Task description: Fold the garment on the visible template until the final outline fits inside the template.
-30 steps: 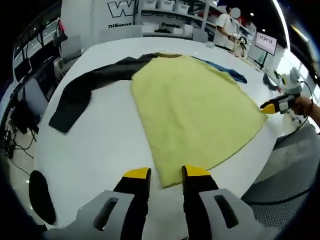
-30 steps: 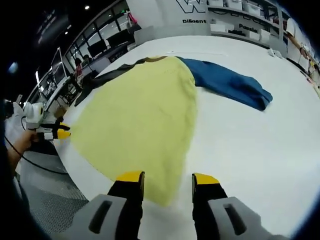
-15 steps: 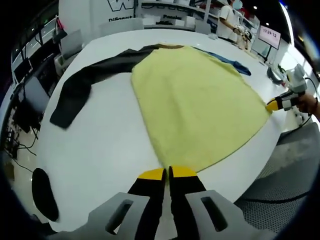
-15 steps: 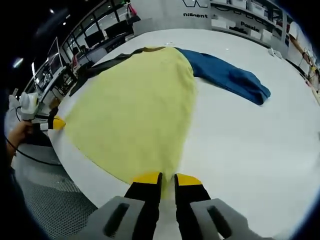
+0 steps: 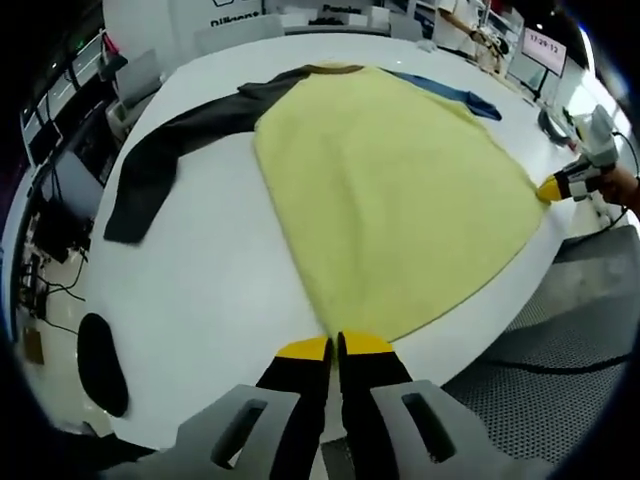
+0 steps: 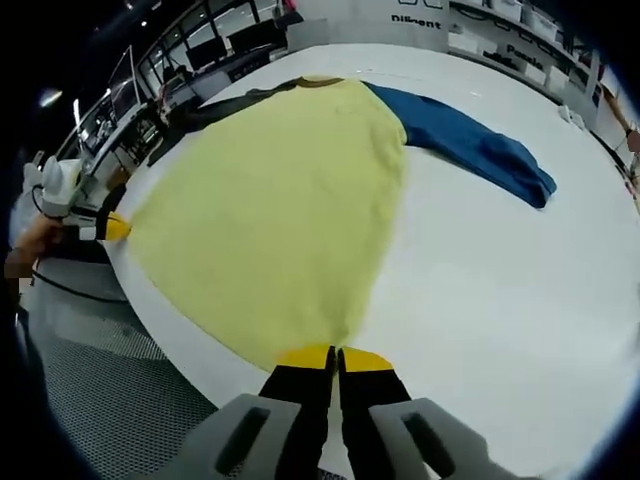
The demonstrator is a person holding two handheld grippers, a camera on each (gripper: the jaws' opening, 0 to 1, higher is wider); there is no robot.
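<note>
- The left gripper [image 5: 333, 346], yellow-tipped, is clenched on one hem corner of the soft yellow garment with one dark grey and one blue sleeve [image 5: 390, 190], at the near edge of the white round-edged worktop [image 5: 200, 290].
- The garment lies spread flat, its dark sleeve [image 5: 165, 150] stretched towards the worktop's left edge.
- The right gripper [image 6: 335, 354] pinches the other hem corner; the blue sleeve [image 6: 470, 145] lies rightward.
</note>
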